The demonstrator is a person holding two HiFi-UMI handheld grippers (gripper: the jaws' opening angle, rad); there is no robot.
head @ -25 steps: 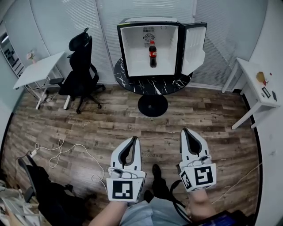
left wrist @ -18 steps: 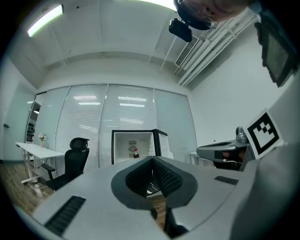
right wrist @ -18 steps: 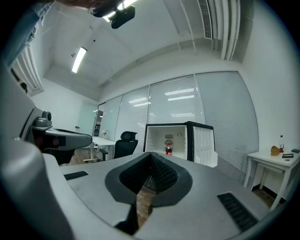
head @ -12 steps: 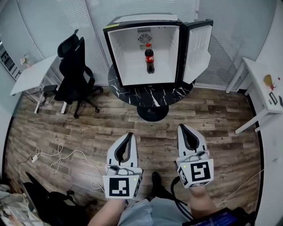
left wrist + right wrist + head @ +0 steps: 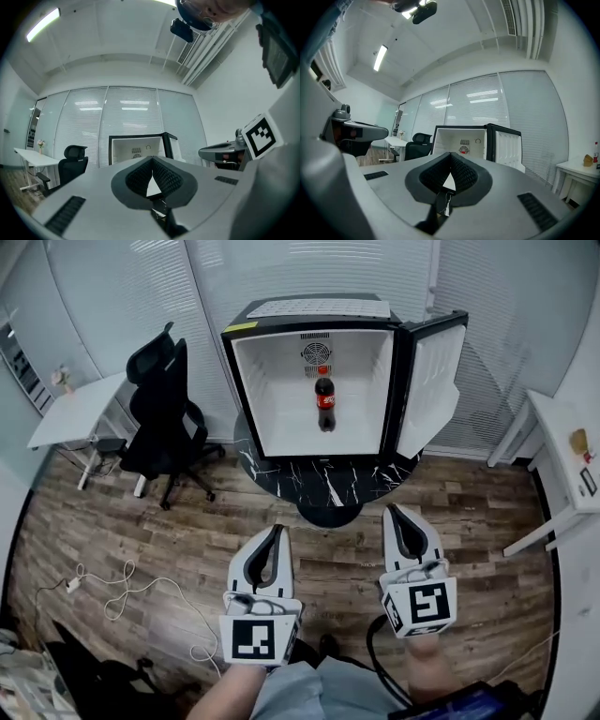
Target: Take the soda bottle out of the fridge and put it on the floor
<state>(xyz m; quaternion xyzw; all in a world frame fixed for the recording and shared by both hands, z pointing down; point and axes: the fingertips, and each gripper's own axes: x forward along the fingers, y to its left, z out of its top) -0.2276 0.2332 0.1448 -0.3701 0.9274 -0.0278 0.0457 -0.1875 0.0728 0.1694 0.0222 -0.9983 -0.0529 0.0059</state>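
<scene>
Ahead of both grippers, well apart from them, the single soda bottle (image 5: 324, 402) stands upright in the middle of the one fridge (image 5: 319, 308), under the round vent in its back wall. The fridge door (image 5: 433, 382) hangs open to the right, and the fridge sits on a round black marbled tabletop (image 5: 323, 486). The left gripper (image 5: 276, 531) has its jaws clenched tip to tip with nothing between them, and so has the right gripper (image 5: 393, 512). In each gripper view the fridge's open front shows just above the meeting jaw tips, so both point towards it. The two grippers lie side by side over the wooden floor (image 5: 187, 521). They are level and roughly parallel, the right one a little nearer the fridge, each with its marker cube turned back towards the person. The right hand (image 5: 427, 659) grips behind its cube, and a left forearm (image 5: 232, 694) reaches up to the other. One black office chair (image 5: 161, 413) stands left of the tabletop, two white desks (image 5: 80, 409) flank the room, and one white cable (image 5: 131, 579) curls on the floor.
</scene>
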